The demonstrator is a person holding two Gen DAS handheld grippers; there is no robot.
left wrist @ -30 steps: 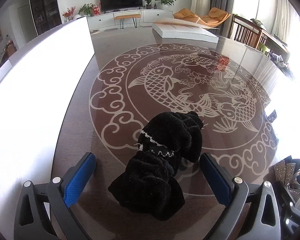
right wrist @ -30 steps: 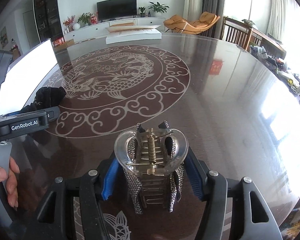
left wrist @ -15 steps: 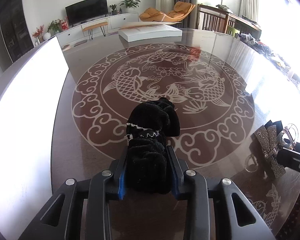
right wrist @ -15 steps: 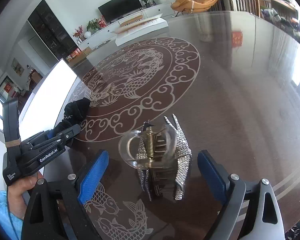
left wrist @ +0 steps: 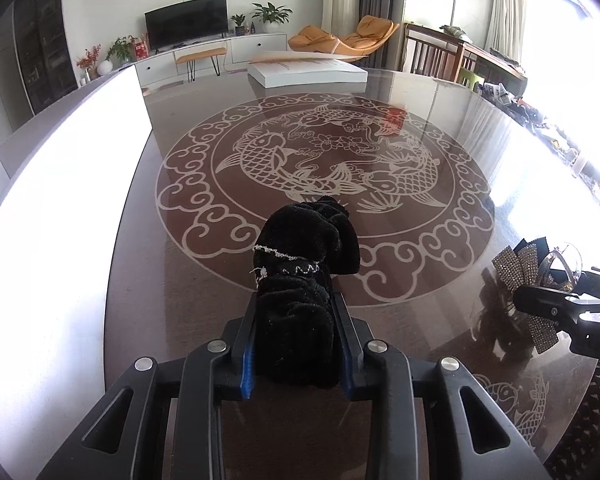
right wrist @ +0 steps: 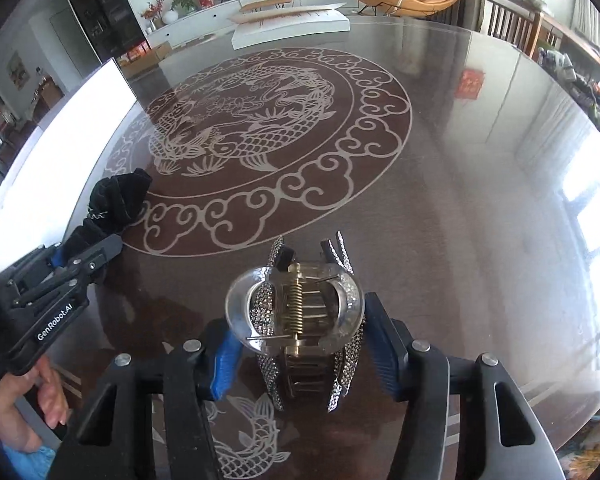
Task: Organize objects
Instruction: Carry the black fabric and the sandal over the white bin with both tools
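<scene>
Standing over the glossy dark brown tabletop (left wrist: 480, 152) with its pale carp medallion (left wrist: 324, 168), I see the left gripper (left wrist: 296, 344) pinching a black velvet scrunchie with a thin silver trim (left wrist: 304, 276). Its blue-padded fingers (left wrist: 247, 364) press into both sides of the soft fabric, and the free end of the scrunchie juts out over the near rim of the medallion. A hand (right wrist: 40, 400) holds this gripper at the tabletop's near edge.

To the right of the medallion, the right gripper (right wrist: 300, 354) straddles a clear plastic claw hair clip with a rhinestone bow (right wrist: 300, 320). Its jaws have just been closing with the clip between them. One blue-padded finger (right wrist: 226, 364) meets the clip's clear rounded handle; on the other side I cannot tell whether the pad touches. The clip stands upright, spring towards me, its sparkly bow tails hanging on either side.

Beyond the medallion, at the far side of the tabletop, lies a flat white box (left wrist: 308, 74). A bright white panel (left wrist: 56, 208) runs along the left of the medallion.
</scene>
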